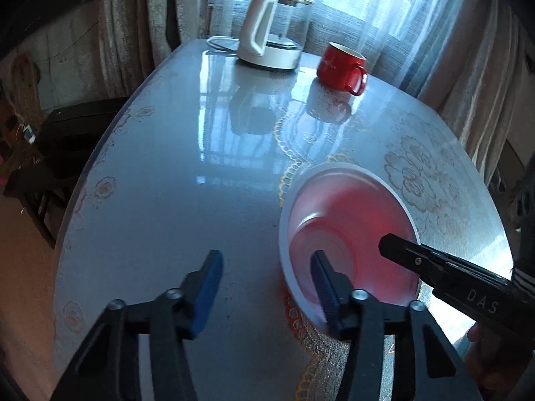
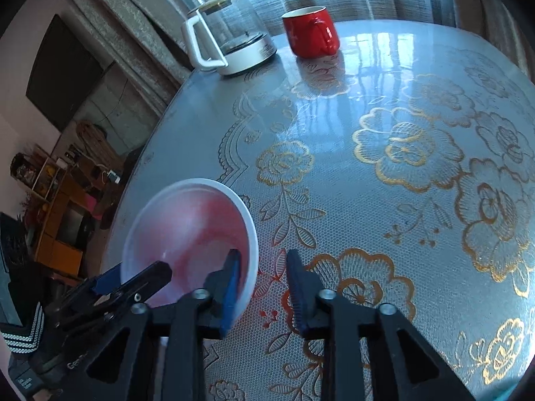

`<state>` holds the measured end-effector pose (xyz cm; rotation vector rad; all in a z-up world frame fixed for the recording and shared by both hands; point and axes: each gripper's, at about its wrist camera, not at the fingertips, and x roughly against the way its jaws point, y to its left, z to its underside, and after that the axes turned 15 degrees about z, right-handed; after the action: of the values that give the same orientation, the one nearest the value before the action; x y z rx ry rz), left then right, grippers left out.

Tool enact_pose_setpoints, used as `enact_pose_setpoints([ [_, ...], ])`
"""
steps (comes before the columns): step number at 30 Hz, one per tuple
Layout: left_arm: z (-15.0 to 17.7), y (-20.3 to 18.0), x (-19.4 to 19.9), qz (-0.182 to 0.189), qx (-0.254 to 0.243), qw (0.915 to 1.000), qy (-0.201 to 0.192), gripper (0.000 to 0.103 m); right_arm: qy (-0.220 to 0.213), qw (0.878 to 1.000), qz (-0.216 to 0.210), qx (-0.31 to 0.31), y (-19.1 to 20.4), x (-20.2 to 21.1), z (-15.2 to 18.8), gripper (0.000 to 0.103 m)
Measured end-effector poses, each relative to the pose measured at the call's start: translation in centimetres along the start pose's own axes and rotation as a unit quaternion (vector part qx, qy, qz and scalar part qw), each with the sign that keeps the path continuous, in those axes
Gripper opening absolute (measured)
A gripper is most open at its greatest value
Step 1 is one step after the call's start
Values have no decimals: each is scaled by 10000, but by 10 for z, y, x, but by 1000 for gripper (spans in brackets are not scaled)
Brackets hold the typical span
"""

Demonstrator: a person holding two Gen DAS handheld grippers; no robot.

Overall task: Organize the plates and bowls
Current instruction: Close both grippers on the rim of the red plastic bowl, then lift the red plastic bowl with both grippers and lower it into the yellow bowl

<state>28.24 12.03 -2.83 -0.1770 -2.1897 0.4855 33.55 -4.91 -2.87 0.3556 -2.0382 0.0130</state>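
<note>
A white bowl with a pinkish-red inside [image 1: 351,230] sits on the round table; it also shows in the right wrist view [image 2: 190,237]. My left gripper [image 1: 267,294] is open, its jaws straddling the bowl's left rim, one blue finger inside the bowl. My right gripper [image 2: 264,287] is open, its jaws straddling the bowl's right rim, the left finger inside. Each gripper shows in the other's view, the right in the left wrist view [image 1: 434,267] and the left in the right wrist view [image 2: 127,284]. No plates are in view.
A red mug [image 1: 341,68] [image 2: 309,31] and a white-based glass kettle [image 1: 271,36] [image 2: 227,36] stand at the table's far side near the curtained window. The table [image 1: 167,183] has a glossy flowered cover. A dark chair [image 1: 57,153] stands left of it.
</note>
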Motion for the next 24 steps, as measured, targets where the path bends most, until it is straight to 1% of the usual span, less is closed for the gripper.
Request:
enact_pose_setpoints([
  [2,-1,-4,-2,-45,-138,9999,4,44,8,9999,-101,-6,0,-1,1,19],
  [3,-1,-7,-3,-97,-220,9997,2,42,-1,10000,-96,21,1,0,1,18],
  [5,0,-13,-6,-176,-441,9989,29,28,-34,9999,-59,92,3,2,3,15],
  [7,1,-17,-7,-177,-623,9979,31,21,-1,9999,-101,92,2,2,3,14],
  [10,2,-21,-8,-180,-709,9973,13,14,4,9999,-138,91,1,3,3,12],
  [11,2,-21,-8,-178,-707,9973,8,14,-6,9999,-115,95,1,4,4,10],
  [17,4,-30,-5,-206,-892,9958,-26,13,-72,9999,-120,-43,-6,9,6,10],
  [20,2,-37,-4,-285,-1045,9941,-90,13,-125,9998,-114,-134,-8,11,4,10],
  [24,-2,-42,0,-274,-1126,9932,-144,13,-231,9994,-129,-211,-11,18,4,10],
])
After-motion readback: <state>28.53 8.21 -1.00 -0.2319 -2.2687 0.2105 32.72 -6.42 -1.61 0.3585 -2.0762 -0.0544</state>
